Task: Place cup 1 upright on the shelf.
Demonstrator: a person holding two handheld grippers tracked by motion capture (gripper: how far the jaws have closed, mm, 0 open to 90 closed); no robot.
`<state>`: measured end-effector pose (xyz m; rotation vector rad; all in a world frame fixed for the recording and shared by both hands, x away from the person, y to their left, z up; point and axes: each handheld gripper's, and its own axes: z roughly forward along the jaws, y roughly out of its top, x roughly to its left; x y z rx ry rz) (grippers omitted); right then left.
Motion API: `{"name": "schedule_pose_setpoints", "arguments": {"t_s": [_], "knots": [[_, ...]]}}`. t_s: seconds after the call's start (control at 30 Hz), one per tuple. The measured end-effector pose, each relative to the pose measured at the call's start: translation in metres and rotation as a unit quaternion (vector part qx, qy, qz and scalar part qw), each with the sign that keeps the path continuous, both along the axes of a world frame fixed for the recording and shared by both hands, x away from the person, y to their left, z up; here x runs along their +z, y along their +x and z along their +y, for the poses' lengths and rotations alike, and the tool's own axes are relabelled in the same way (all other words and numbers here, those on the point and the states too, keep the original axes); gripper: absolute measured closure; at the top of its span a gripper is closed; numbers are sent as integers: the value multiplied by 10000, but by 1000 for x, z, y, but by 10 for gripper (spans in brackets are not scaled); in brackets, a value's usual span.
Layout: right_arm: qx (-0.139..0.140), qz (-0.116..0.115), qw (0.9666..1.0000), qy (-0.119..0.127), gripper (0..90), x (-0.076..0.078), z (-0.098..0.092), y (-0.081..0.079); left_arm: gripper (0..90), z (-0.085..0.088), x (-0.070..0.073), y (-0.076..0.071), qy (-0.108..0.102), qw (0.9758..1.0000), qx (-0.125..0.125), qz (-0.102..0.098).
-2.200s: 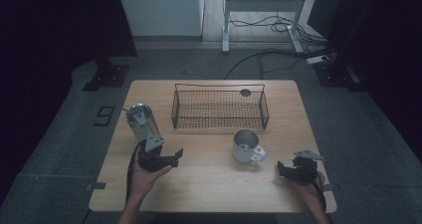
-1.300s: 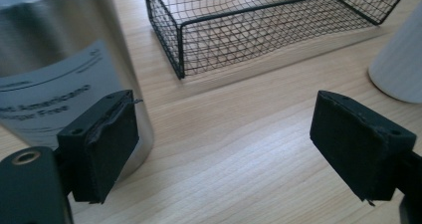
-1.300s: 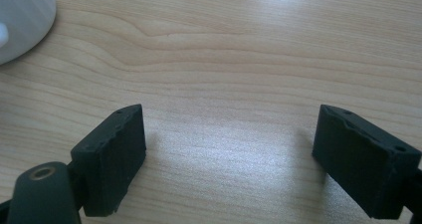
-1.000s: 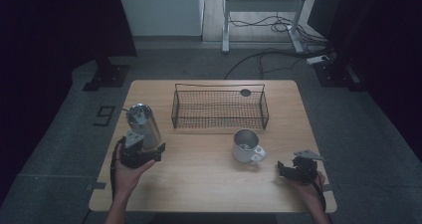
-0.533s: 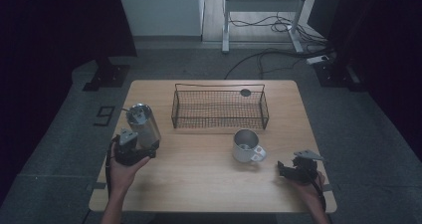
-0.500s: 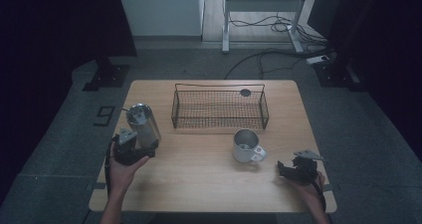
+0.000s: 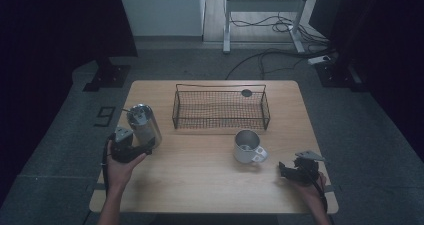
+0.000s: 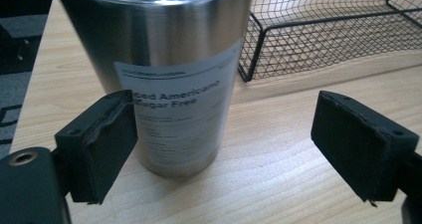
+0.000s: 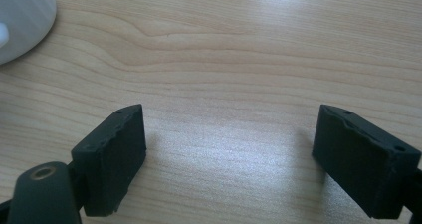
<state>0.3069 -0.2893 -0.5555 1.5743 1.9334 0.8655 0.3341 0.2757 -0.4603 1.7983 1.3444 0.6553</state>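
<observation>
Tumbler [image 7: 144,125]: steel, lidded, upright on the table's [image 7: 200,185] left side, just left of the wire basket [image 7: 220,108]; a white printed label faces the left gripper's camera
Left gripper [image 7: 131,150]: held in the person's left hand [image 7: 119,166], right at the tumbler's near side; in the left gripper view [image 8: 226,149] its jaws stand spread, the tumbler's lower part sits behind the left pad [image 8: 102,144], the right pad stays well clear, so nothing is clasped
Right gripper [image 7: 290,169]: rests low at the table's right near corner in the right hand [image 7: 311,187]; its own view [image 9: 229,159] shows both pads apart over bare wood, grasping nothing
Mug [image 7: 247,147]: white, upright, handle turned toward the near right, between basket and right gripper, apart from both
Basket: black mesh, at the table's far middle; a small dark disc [image 7: 246,92] lies by its far right corner
</observation>
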Motion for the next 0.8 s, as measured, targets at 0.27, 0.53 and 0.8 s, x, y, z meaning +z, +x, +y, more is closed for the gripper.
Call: {"name": "schedule_pose_setpoints", "arguments": {"t_s": [0.27, 0.53, 0.8], "knots": [[-1, 0, 10000, 0, 132, 0, 0, 0, 95, 7, 2, 6, 14, 10000, 25, 9], [0, 0, 10000, 1, 132, 0, 0, 0, 72, 11, 0, 13, 25, 10000, 54, 47], [0, 0, 10000, 1, 132, 0, 0, 0, 56, 11, -2, 18, 4, 10000, 43, 9]]}}
